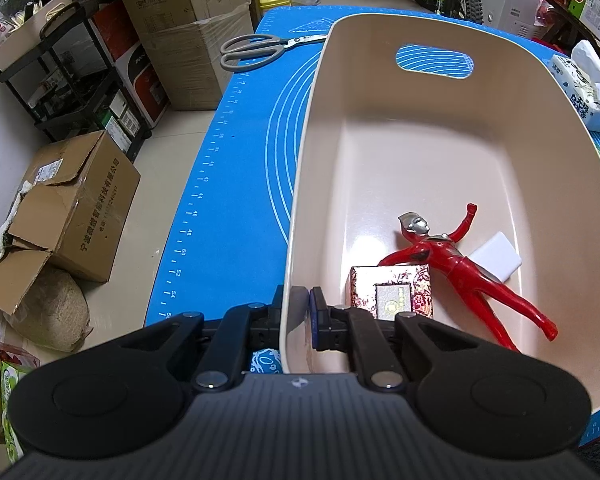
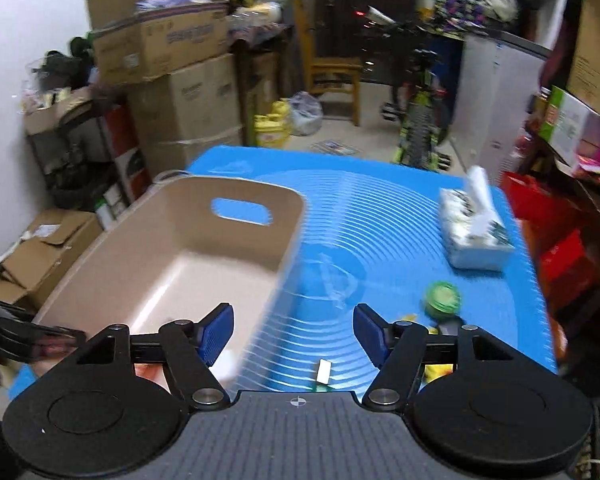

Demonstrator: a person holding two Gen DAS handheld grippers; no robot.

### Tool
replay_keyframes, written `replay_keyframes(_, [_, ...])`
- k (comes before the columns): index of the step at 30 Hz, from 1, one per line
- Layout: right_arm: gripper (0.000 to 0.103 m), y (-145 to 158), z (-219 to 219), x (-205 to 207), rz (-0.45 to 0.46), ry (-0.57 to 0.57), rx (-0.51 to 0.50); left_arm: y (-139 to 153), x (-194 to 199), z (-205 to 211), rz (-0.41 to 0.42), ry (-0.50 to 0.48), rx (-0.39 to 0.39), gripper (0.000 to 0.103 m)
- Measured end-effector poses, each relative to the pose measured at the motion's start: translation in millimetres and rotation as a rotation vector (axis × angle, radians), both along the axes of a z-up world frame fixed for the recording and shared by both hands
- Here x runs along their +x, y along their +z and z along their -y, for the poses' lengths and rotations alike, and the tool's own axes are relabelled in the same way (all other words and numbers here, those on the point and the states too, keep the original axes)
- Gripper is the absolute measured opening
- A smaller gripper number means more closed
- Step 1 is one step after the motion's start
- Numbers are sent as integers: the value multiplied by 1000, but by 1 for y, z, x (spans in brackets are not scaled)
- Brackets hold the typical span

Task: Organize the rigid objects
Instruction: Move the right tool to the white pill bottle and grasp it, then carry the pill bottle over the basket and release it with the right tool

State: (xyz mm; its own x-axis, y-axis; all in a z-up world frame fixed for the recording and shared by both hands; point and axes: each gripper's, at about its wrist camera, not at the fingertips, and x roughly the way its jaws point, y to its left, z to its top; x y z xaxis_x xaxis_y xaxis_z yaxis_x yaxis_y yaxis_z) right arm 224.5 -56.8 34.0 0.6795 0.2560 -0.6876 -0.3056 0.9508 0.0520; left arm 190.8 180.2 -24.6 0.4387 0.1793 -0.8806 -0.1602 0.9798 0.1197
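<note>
A beige plastic bin (image 1: 440, 152) stands on the blue mat (image 1: 240, 168). My left gripper (image 1: 300, 312) is shut on the bin's near-left rim. Inside lie a red hero figure (image 1: 464, 268), a patterned red-and-silver box (image 1: 392, 292) and a white block (image 1: 496, 258). Grey scissors (image 1: 256, 48) lie on the mat behind the bin. In the right wrist view the bin (image 2: 172, 256) is at left; my right gripper (image 2: 294, 330) is open and empty above the mat (image 2: 380, 240), near the bin's right wall. A green round toy (image 2: 442, 296) and a small white-and-green item (image 2: 323, 372) lie on the mat.
A tissue pack (image 2: 476, 228) sits at the mat's far right, also in the left wrist view (image 1: 584, 88). Yellow objects (image 2: 436, 368) lie partly hidden behind my right finger. Cardboard boxes (image 1: 72, 208), a shelf, a chair (image 2: 332, 68) and a bicycle (image 2: 420, 120) surround the table.
</note>
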Motion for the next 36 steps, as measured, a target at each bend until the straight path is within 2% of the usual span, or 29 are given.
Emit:
replay_keyframes(10, [74,-59,31,14,-137,-19,-80,1,-1,-1,1,2,-2,13])
replay_keyframes(16, [74,-95,34,21,-227,-11,-122,1,-1,-1,1,2,-2,13])
replay_keyframes(21, [73,-112,33,27,-272,21,-156,1,-1,-2,0,3,-1,13])
replay_keyframes(24, [65,-119,32,27,-286,33,-173,1,-1,-2,1,2,-1,13])
replay_keyframes(26, [55,-122,32,28,-292,37,-176,1,-1,-2,1,2,-1,13])
replay_keyframes(28, [53,-124,33,29,-297,43,-169,1,-1,-2,1,2,0,13])
replay_keyframes(29, [48,-125,33,29,-299,50,-170,1,-1,-2,1,2,0,13])
replay_keyframes(31, [44,-126,33,29,-306,59,-174,1,-1,-2,0,1,-1,13])
replay_keyframes(36, [45,-121,32,26,-282,50,-182,2,-2,-3,0,3,-2,13])
